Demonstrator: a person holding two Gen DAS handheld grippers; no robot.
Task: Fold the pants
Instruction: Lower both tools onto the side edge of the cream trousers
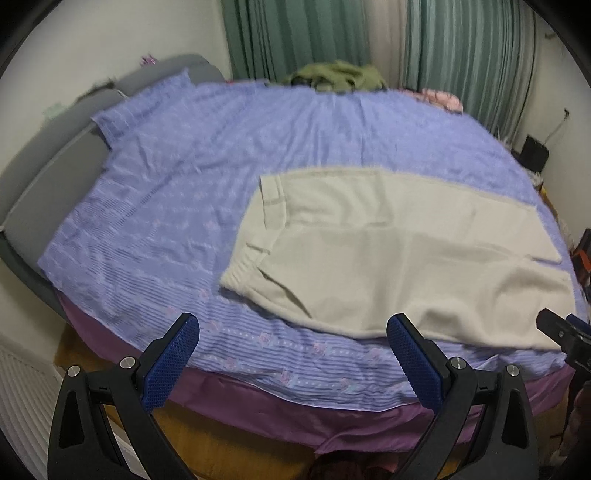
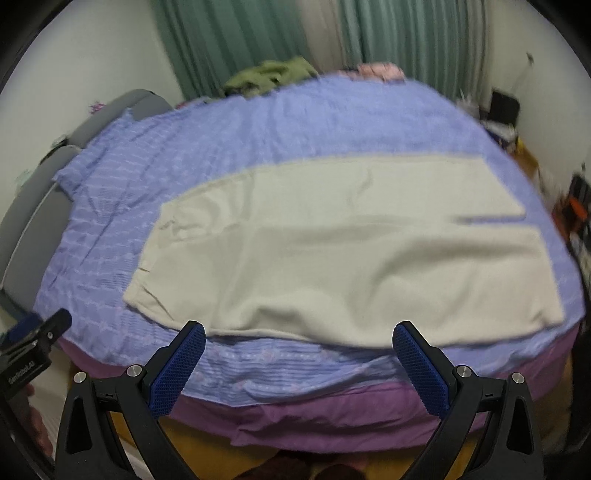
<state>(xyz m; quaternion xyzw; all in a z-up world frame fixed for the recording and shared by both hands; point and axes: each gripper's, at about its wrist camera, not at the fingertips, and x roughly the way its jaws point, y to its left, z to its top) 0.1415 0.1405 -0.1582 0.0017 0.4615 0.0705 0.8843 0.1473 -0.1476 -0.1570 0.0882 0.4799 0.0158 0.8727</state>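
Beige pants (image 1: 399,254) lie flat on the blue striped bedsheet (image 1: 184,206), waistband to the left, both legs running to the right. They also show in the right wrist view (image 2: 351,251). My left gripper (image 1: 293,328) is open and empty, above the bed's near edge by the pants' near hem. My right gripper (image 2: 299,332) is open and empty, above the near edge of the pants. The right gripper also shows at the right edge of the left wrist view (image 1: 565,332), and the left gripper at the left edge of the right wrist view (image 2: 37,332).
A grey headboard (image 1: 48,173) borders the bed at the left. A green garment (image 1: 332,75) and a pink cloth (image 1: 441,98) lie at the far edge before green curtains (image 1: 295,33). A purple sheet (image 1: 295,417) hangs below the near edge. Clutter (image 2: 576,214) stands at right.
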